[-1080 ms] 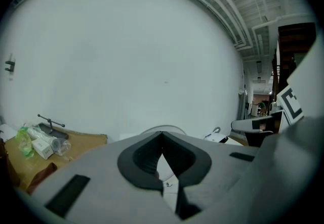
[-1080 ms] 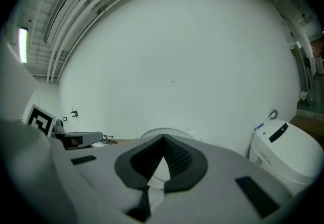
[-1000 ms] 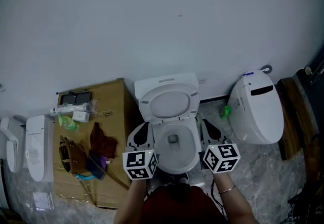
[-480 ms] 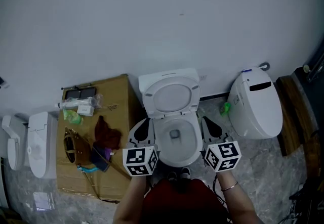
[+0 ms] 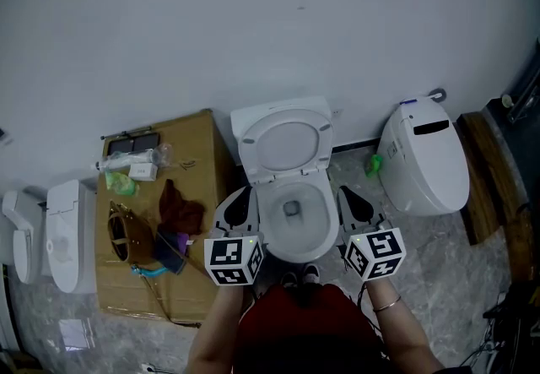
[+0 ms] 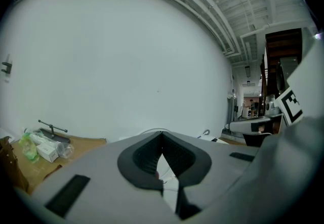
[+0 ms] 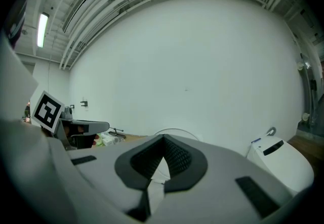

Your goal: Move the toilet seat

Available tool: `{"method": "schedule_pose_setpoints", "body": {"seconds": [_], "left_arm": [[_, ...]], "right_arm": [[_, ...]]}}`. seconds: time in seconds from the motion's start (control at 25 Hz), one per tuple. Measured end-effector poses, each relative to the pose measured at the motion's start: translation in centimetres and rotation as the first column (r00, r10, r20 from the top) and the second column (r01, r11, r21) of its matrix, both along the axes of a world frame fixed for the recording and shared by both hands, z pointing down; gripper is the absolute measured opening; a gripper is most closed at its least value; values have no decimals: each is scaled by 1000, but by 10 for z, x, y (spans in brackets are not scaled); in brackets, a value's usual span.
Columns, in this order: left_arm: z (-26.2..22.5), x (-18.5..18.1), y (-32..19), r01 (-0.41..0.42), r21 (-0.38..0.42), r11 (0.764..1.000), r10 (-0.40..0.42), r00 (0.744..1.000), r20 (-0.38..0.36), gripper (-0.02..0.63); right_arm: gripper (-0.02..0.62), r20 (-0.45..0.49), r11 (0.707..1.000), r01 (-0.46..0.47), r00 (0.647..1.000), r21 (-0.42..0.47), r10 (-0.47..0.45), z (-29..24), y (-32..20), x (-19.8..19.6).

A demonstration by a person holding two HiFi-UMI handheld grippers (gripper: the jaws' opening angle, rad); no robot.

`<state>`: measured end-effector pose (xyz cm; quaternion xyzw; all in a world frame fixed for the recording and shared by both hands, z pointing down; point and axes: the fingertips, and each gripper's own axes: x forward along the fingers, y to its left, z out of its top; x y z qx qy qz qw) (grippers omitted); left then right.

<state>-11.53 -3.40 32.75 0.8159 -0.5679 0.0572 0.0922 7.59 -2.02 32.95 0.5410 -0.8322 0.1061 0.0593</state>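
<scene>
Against the white wall your toilet seat [image 5: 284,147] stands raised behind the open bowl [image 5: 292,214], which you flank with the left gripper [image 5: 241,198] and right gripper [image 5: 347,197], both closed tight on nothing.

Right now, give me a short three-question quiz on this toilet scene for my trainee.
1. True or false: the toilet lid stands raised behind the open bowl.
2. The left gripper and the right gripper are: A open, B shut and empty, C shut on the lid.
3. In the head view, on which side of the bowl does the cardboard box lie?
Key: 1 true; 2 B; 3 left.
</scene>
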Motion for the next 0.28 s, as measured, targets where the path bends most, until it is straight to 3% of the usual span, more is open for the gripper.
{"method": "schedule_pose_setpoints", "body": {"seconds": [0.28], "left_arm": [[3,-3,10,-26,-2,1000,26,1000,3,26]], "right_arm": [[15,-1,1000,0,1000,1,0,1,12,-6]]}}
